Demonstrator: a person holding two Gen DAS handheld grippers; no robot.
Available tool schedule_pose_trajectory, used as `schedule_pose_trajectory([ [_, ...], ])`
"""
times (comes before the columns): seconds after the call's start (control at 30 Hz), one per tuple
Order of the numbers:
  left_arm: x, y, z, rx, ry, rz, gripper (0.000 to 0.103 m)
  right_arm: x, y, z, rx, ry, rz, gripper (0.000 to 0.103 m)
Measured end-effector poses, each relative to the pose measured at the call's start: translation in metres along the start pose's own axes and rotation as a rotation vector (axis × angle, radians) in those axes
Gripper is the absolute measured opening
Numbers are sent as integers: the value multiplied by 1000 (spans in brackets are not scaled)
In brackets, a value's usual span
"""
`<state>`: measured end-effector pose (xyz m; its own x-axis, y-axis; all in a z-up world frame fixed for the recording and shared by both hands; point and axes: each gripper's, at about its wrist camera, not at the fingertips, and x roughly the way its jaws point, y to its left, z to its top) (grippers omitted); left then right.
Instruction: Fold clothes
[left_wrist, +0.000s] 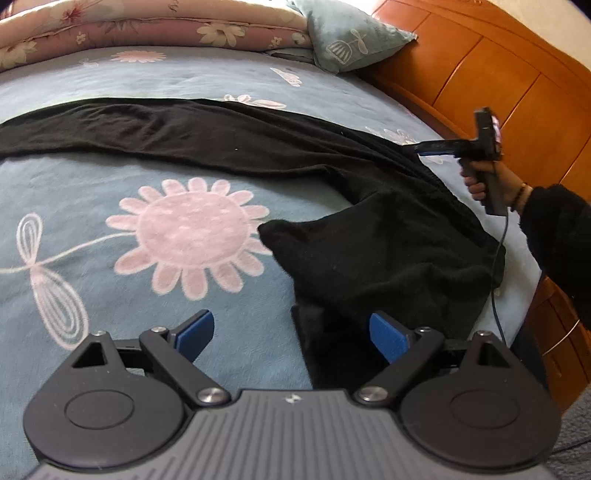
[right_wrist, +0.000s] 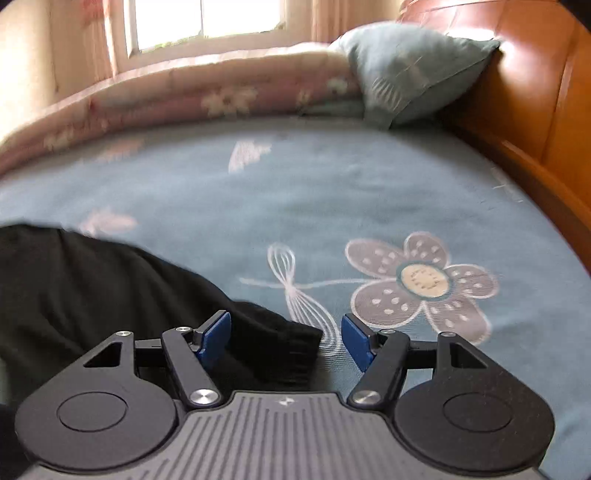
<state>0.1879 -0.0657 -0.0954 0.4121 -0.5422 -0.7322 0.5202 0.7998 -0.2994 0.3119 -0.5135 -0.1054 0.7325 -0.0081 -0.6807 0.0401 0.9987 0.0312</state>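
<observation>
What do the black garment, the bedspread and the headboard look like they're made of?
Black garment: soft knit, likely fleece or cotton, matte, slightly fuzzy, with a ribbed cuff in the right wrist view. Bedspread: plush woven or flannel-like fabric with a short nap and pink flower pattern. Headboard: wood or wood veneer, orange-brown, glossy varnish with window glare.

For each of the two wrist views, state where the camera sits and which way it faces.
Left wrist: on the left gripper, angled down over the blue floral bedspread and black garment; shows the right hand holding the right gripper.
Right wrist: on the right gripper, facing the headboard and window; its open jaws straddle a garment end.
Shared: garment, bedspread, blue pillow, folded quilt.
</observation>
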Motion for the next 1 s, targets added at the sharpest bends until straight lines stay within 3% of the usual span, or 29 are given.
schedule_pose_trajectory([
  [0.1,10,-4,6,29,7,15,91,19,0,-8,-52,52,38,68],
  [0.13,13,-6,7,39,9,22,91,17,3,-11,-77,28,41,41],
  [0.17,16,-8,9,50,7,26,91,14,5,-11,-88,13,61,28],
  [0.2,16,-9,11,55,1,23,91,14,6,-10,-86,5,69,29],
  [0.33,16,-10,14,55,-24,-1,91,21,5,1,-83,-24,-44,28],
  [0.47,12,-9,11,43,-32,6,91,39,-1,6,-2,-4,-78,30],
  [0.6,7,-6,8,25,-26,18,91,33,2,6,16,-3,-145,43],
  [0.7,0,-8,6,33,-35,15,91,9,4,9,35,-15,-174,44],
  [0.77,-3,-12,4,36,-37,14,91,-16,10,9,60,-32,-202,50],
  [0.9,-8,-24,4,41,-31,54,91,-76,33,-2,111,-31,-140,57],
  [1.0,-16,-34,3,47,-33,74,91,-121,69,-8,51,-52,-82,59],
])
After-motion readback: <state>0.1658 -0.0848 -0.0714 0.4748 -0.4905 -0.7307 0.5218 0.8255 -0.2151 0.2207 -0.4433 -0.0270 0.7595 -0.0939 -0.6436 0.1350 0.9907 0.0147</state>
